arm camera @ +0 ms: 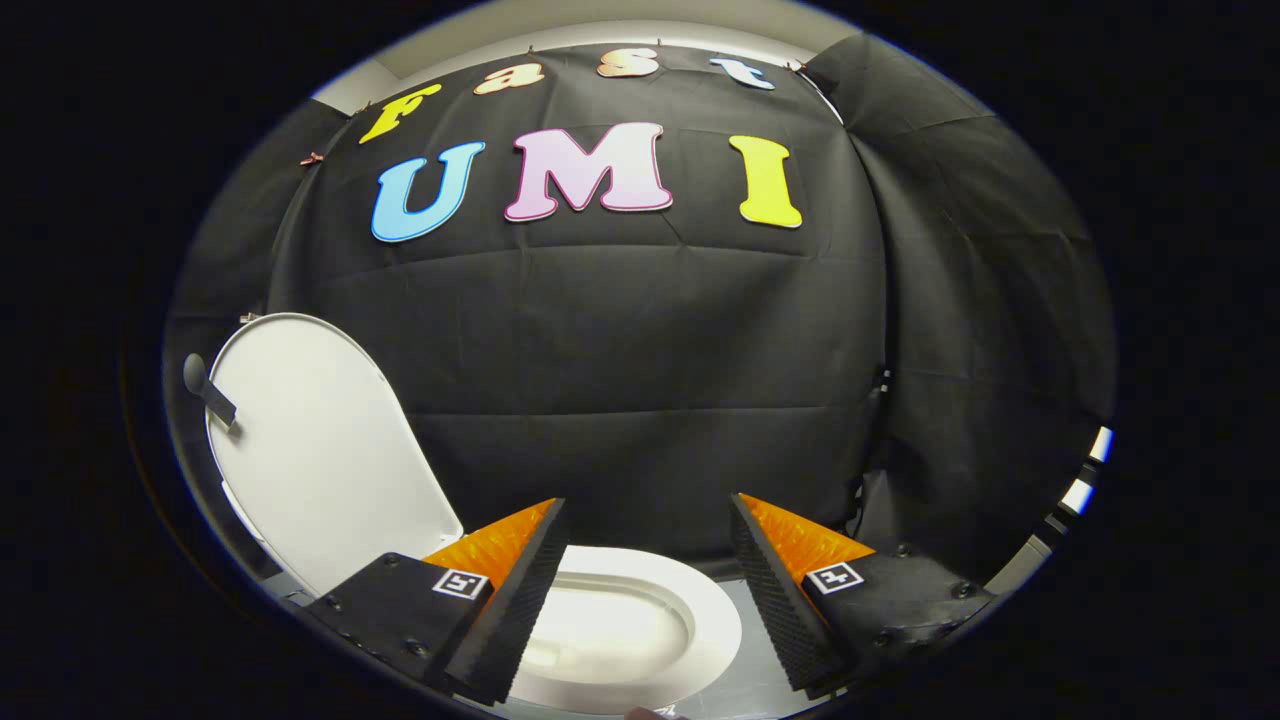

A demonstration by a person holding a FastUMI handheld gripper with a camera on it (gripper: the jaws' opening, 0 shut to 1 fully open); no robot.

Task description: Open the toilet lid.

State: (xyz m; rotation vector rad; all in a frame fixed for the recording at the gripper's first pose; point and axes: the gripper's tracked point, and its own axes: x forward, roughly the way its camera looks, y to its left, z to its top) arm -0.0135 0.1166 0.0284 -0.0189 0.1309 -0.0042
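Note:
The white toilet lid (320, 450) stands raised, upright, to the left of my fingers and a little beyond them. Below and between the fingers lies the white seat ring (715, 615) around the bowl (600, 640). My gripper (648, 515) hangs above the bowl, open wide, with nothing between its fingers. The black ridged pads (530, 590) with orange backs touch neither lid nor seat. A small dark tab (205, 390) sticks out at the lid's far left edge.
The black cloth wall (640, 350) hangs close behind the toilet and wraps round on the right. Grey floor (750, 670) shows beside the bowl. A striped black-and-white edge (1085, 480) shows at far right.

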